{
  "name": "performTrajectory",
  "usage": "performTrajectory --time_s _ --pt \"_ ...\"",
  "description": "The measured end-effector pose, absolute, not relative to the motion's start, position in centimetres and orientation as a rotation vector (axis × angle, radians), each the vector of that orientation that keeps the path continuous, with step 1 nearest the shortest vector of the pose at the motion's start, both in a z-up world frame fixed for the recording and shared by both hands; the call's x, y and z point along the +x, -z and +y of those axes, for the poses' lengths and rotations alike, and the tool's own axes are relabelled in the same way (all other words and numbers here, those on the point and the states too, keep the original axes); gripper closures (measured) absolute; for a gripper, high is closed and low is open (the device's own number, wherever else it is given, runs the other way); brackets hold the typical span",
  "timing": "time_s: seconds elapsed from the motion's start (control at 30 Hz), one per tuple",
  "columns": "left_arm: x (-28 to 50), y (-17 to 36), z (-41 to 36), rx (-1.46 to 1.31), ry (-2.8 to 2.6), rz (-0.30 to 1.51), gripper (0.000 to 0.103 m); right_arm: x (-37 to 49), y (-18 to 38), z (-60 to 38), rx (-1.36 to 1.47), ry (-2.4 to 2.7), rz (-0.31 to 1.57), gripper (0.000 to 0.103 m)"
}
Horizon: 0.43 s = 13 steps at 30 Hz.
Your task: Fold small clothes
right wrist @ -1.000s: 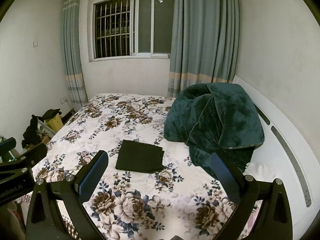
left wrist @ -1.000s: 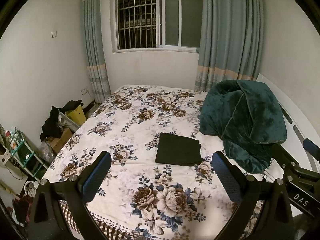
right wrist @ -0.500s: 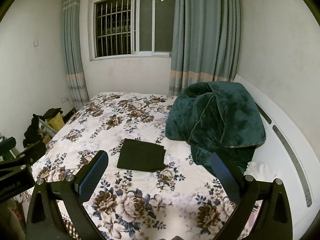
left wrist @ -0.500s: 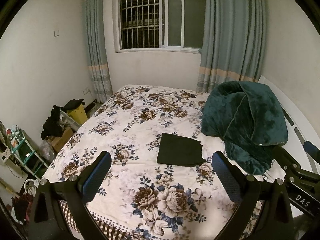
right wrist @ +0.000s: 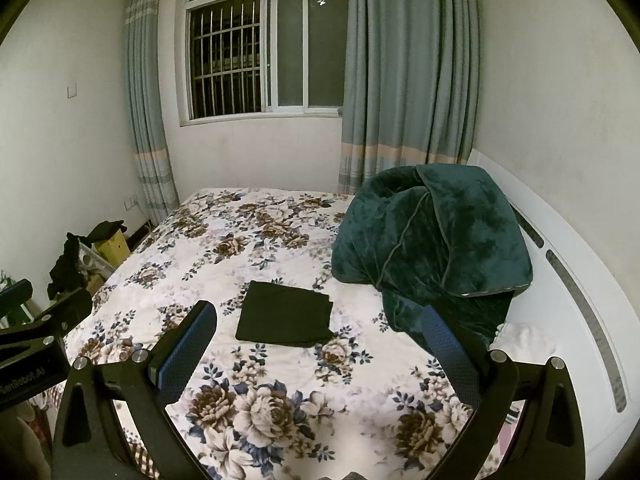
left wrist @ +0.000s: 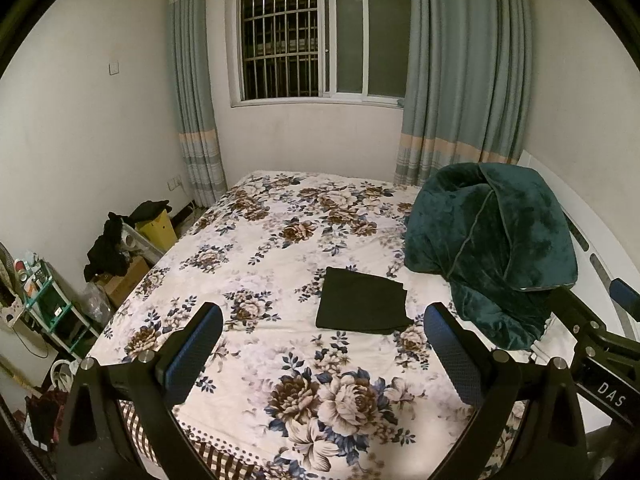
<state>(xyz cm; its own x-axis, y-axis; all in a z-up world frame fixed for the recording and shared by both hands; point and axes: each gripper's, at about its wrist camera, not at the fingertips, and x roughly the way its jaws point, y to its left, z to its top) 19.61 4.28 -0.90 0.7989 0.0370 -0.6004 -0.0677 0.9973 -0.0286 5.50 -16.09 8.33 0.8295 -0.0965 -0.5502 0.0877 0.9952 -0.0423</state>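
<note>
A small dark garment (left wrist: 363, 303) (right wrist: 286, 314) lies folded into a flat rectangle on the floral bedspread (left wrist: 280, 248) (right wrist: 224, 248), a little right of the bed's middle. My left gripper (left wrist: 323, 326) hovers over the near part of the bed, short of the garment, open with nothing between its blue pads. My right gripper (right wrist: 319, 322) is likewise open and empty, held above the bed on the near side of the garment. The right gripper's body shows at the right edge of the left wrist view, and the left one at the left edge of the right wrist view.
A heaped dark green blanket (left wrist: 492, 248) (right wrist: 436, 244) sits on the right side of the bed by the white headboard (right wrist: 580, 288). Boxes, dark clothes (left wrist: 108, 248) and a small green shelf (left wrist: 44, 304) stand on the floor at the left. A barred window and curtains are behind.
Both views have shifted slightly, so the garment sits a touch further right and lower in frame. The garment itself has not moved and both grippers remain open.
</note>
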Motion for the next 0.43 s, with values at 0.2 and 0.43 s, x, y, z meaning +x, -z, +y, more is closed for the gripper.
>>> performTrajectory --time_s 0.2,0.43 --pt "19.55 0.93 4.2 -0.05 -0.058 0.644 0.0 5.32 -8.21 -16.01 -0.013 0.101 0.585 0.0" --pt "19.3 1.09 5.14 -0.054 -0.068 0.641 0.0 5.17 -8.2 -15.93 -0.013 0.104 0.585 0.0"
